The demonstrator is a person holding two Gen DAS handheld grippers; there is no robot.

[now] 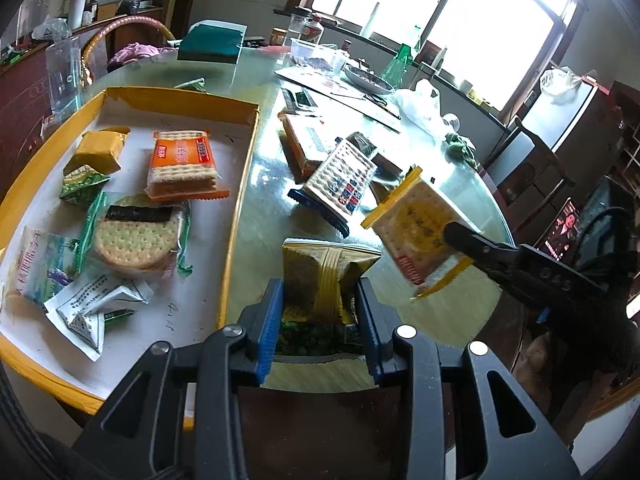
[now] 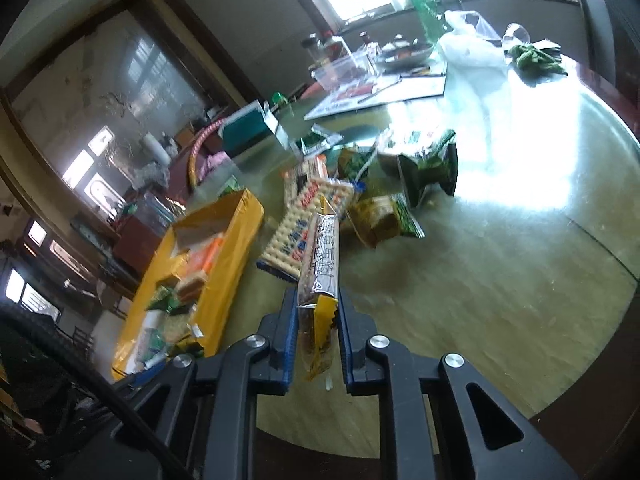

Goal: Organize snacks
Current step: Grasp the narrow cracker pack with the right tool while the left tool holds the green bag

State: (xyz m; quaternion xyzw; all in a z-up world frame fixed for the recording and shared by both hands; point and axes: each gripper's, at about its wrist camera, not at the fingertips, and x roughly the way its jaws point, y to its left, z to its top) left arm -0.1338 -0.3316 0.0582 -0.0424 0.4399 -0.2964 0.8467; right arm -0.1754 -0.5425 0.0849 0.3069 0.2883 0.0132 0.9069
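Note:
My left gripper [image 1: 320, 320] is shut on a yellow and green snack packet [image 1: 324, 276], just right of the yellow tray [image 1: 241, 200]. Several snacks lie in the tray, among them an orange cracker pack [image 1: 182, 168] and a round biscuit pack [image 1: 136, 236]. My right gripper [image 2: 318, 320] is shut on a yellow-edged cracker pack [image 2: 322, 256], held edge-on above the table; the left wrist view shows this pack [image 1: 416, 232] lifted at the right. A blue cracker pack [image 1: 340, 184] [image 2: 286, 244] and several green and yellow packets [image 2: 380, 220] lie loose on the glass table [image 2: 480, 280].
At the table's far side stand a clear plastic container [image 1: 316, 54], a dish [image 1: 368, 78], a white plastic bag [image 1: 420, 104] and a teal box [image 1: 212, 42]. Another orange cracker pack [image 1: 304, 148] lies beside the tray. The table's round edge [image 2: 580, 380] curves close at the right.

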